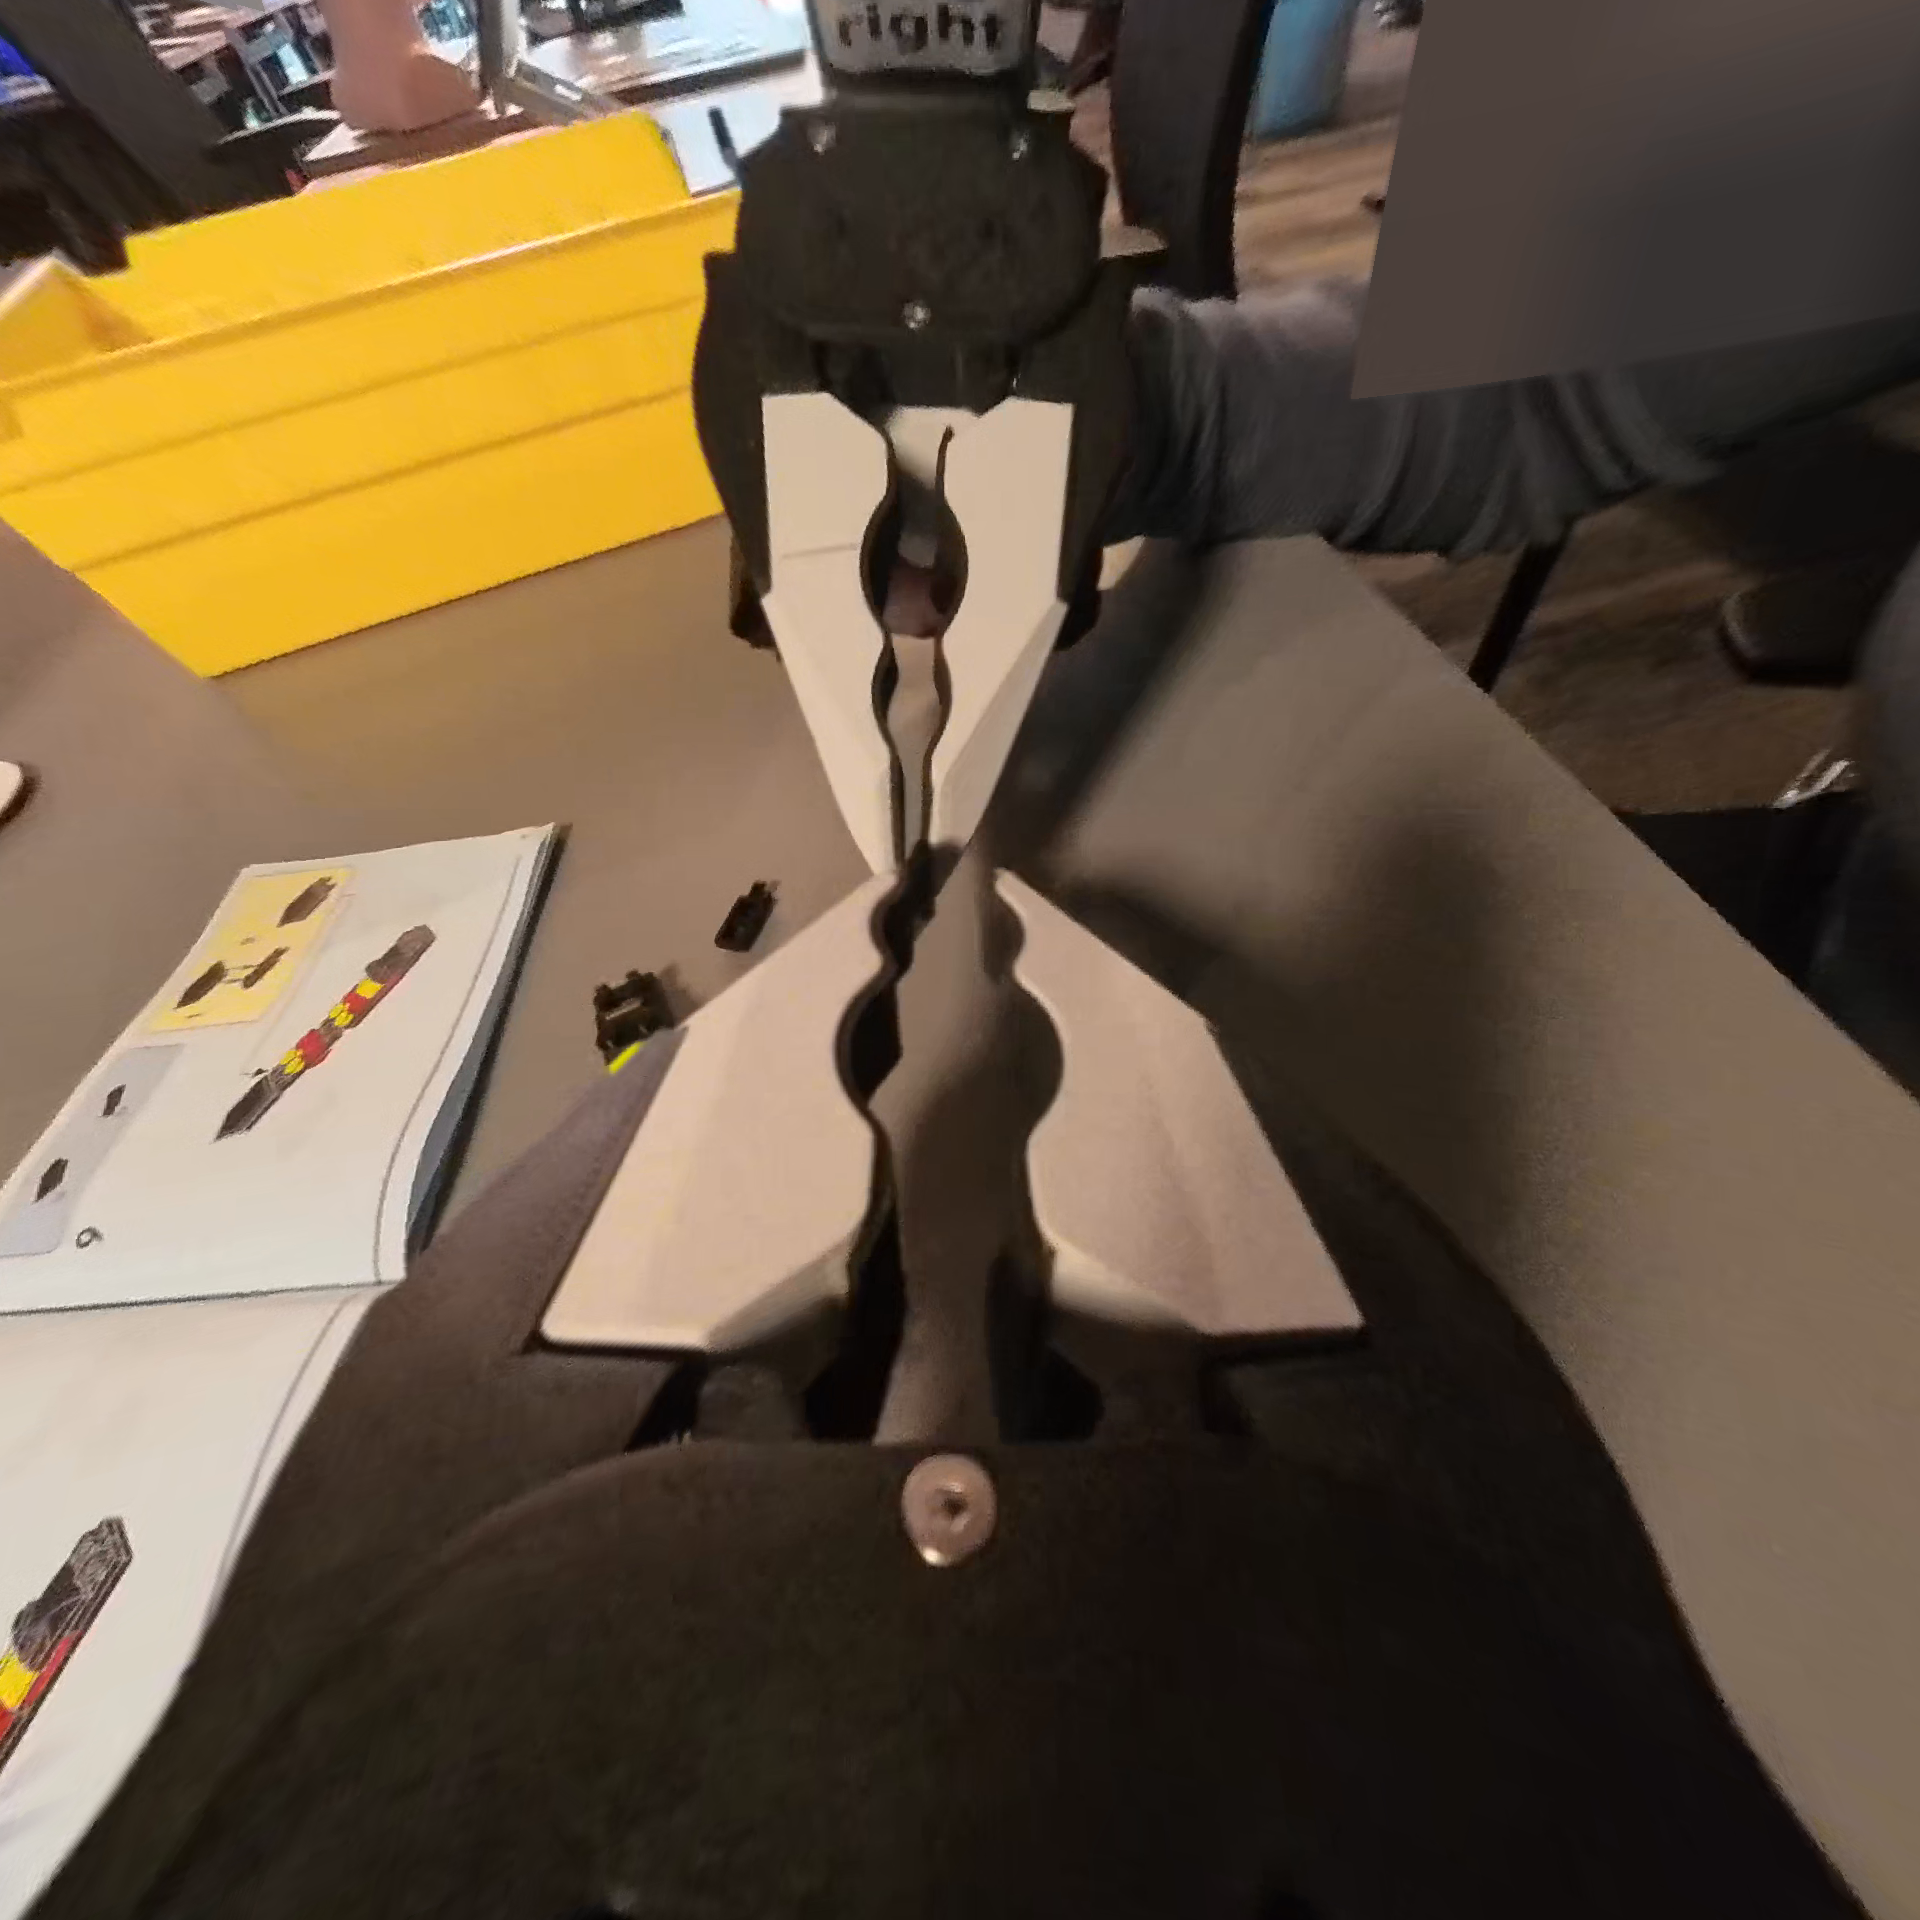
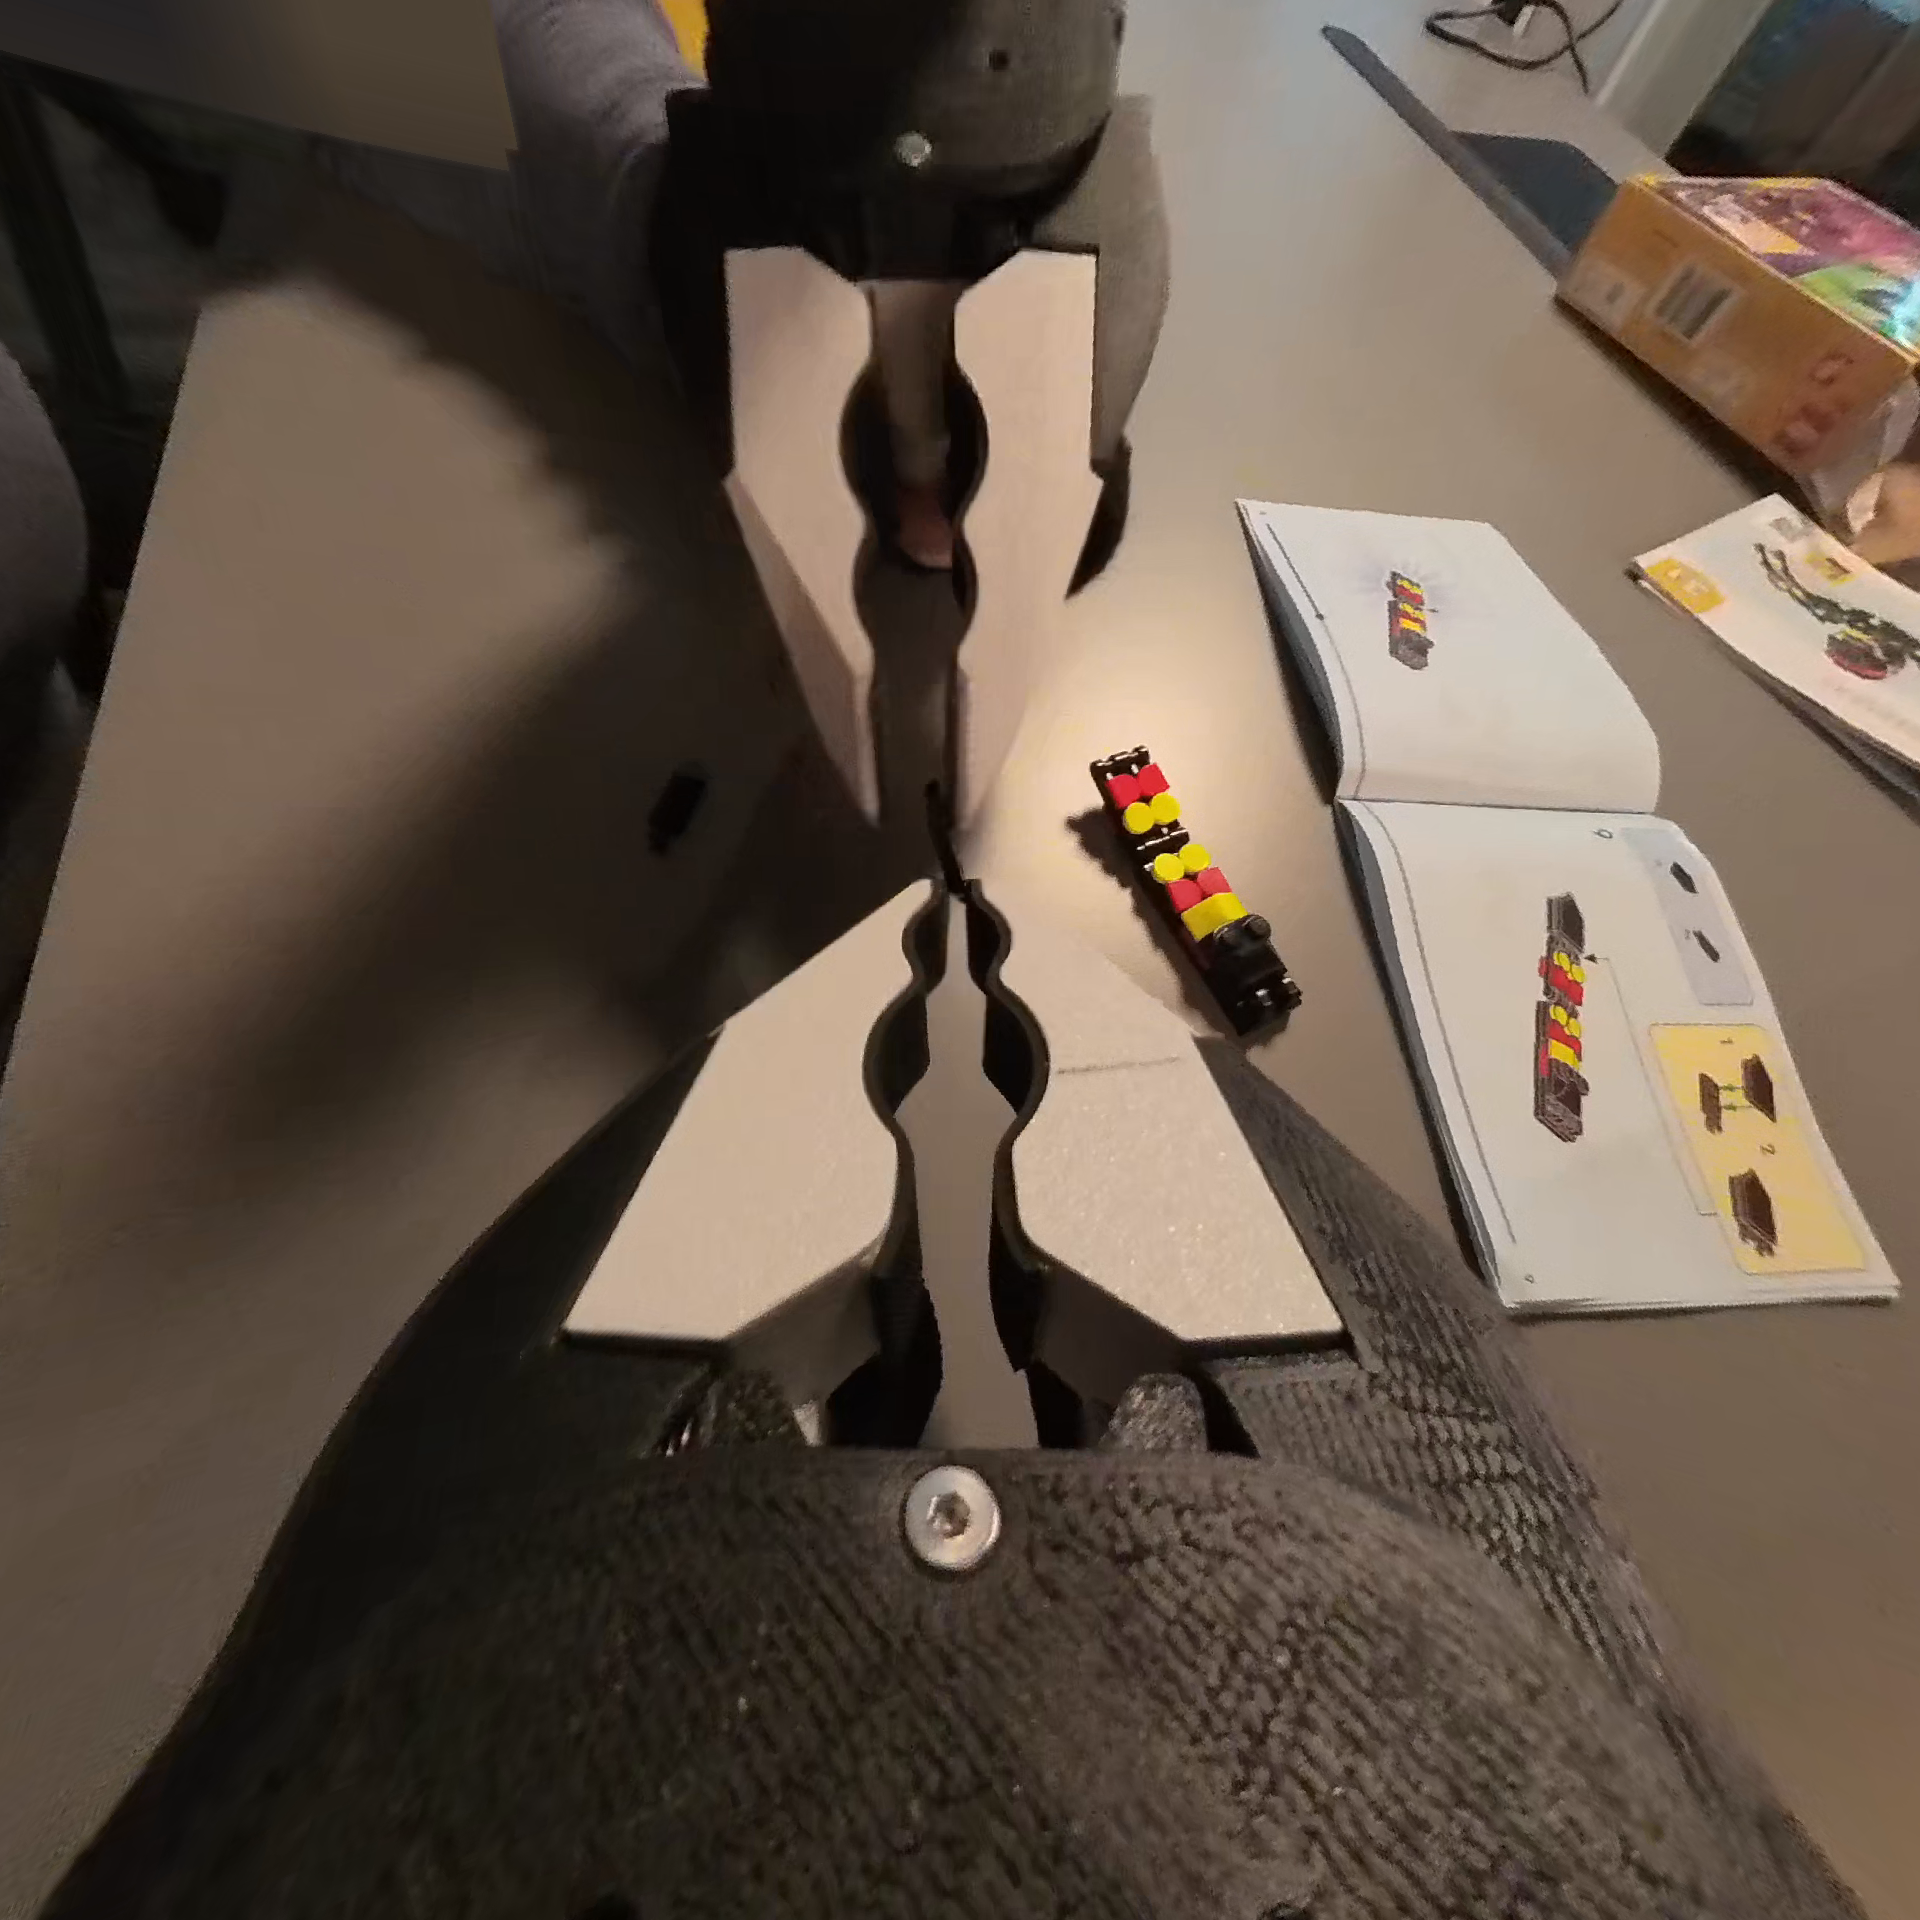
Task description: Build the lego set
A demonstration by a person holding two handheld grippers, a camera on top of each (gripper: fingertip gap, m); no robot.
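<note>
Here the two grippers meet tip to tip above the grey table [image 1: 623, 675]; the left gripper [image 1: 928, 894] points forward from the bottom of its own view, and the right gripper [image 1: 914, 831] comes down toward it from the top. In the right wrist view the right gripper [image 2: 956, 894] sits low and the left gripper [image 2: 914, 805] faces it. Both claws are drawn almost together at the tips, with a thin dark sliver [image 2: 943, 831] showing between them; whether either claw grips that sliver I cannot tell, for it is small and blurred.

The partly built lego strip [image 2: 1195, 894], black with red and yellow pieces on top, lies flat on the table just beside the right gripper's tip, between it and the open instruction booklet [image 2: 1558, 935]; a second booklet [image 2: 1787, 623] and a cardboard box [image 2: 1745, 301] lie farther off. In the left wrist view two small black lego pieces [image 1: 744, 916] [image 1: 628, 1010] rest on the table near the booklet [image 1: 291, 1039]; a yellow bin [image 1: 364, 395] stands behind them; a grey sleeve [image 1: 1299, 436] reaches to the right gripper.
</note>
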